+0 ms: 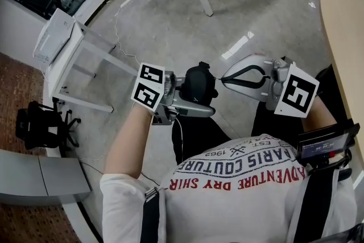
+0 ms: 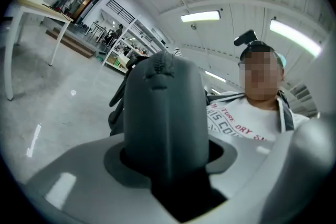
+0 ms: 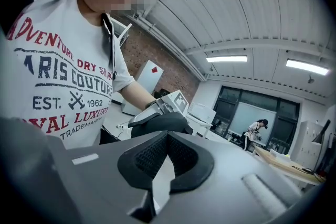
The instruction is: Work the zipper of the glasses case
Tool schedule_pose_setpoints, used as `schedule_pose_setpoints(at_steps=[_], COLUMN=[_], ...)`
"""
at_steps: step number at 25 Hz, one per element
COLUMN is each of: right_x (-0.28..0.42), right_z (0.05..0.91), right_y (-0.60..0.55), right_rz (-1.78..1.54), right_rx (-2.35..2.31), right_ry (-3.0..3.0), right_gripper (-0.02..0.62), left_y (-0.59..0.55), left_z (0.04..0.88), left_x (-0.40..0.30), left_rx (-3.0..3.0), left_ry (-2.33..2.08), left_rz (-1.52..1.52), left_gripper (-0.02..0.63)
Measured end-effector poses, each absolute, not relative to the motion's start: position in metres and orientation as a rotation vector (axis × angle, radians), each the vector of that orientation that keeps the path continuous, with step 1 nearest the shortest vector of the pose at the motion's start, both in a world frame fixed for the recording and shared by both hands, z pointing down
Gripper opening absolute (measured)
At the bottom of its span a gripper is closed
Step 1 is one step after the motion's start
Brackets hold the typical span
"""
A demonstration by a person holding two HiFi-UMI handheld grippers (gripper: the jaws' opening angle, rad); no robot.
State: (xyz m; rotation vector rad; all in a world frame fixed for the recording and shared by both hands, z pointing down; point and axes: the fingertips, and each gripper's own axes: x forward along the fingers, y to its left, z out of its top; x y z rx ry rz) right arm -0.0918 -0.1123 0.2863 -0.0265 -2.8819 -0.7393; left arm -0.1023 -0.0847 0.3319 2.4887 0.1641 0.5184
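A black zippered glasses case [image 1: 198,83] is held in the air in front of the person's chest. My left gripper [image 1: 192,98] is shut on its lower end, and in the left gripper view the case [image 2: 163,113] rises upright between the jaws and fills the middle. My right gripper [image 1: 223,80] points at the case's right edge with its jaws shut. In the right gripper view the ribbed pads [image 3: 152,157] meet at the tips, and the case [image 3: 157,124] lies just beyond them. Whether the zipper pull is pinched between the tips is hidden.
Below is a grey concrete floor. A white table frame [image 1: 68,48] stands at the left, with a black chair [image 1: 40,122] beside it. A wooden tabletop [image 1: 341,25] curves along the right edge. Another person [image 3: 257,131] stands far off.
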Motion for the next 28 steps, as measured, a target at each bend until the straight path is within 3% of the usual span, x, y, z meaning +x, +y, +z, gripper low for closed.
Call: schedule_pose_setpoints(at_steps=[28], right_x=[-0.092], right_z=[0.291], right_y=[-0.111], right_rz=[-0.694], right_rx=[-0.041], right_ry=[-2.894], right_gripper=[-0.003], left_y=[-0.118], left_z=[0.295], left_x=[-0.095], left_rx=[2.495], left_ry=[-0.034], left_rz=[-0.012], left_gripper=[0.243])
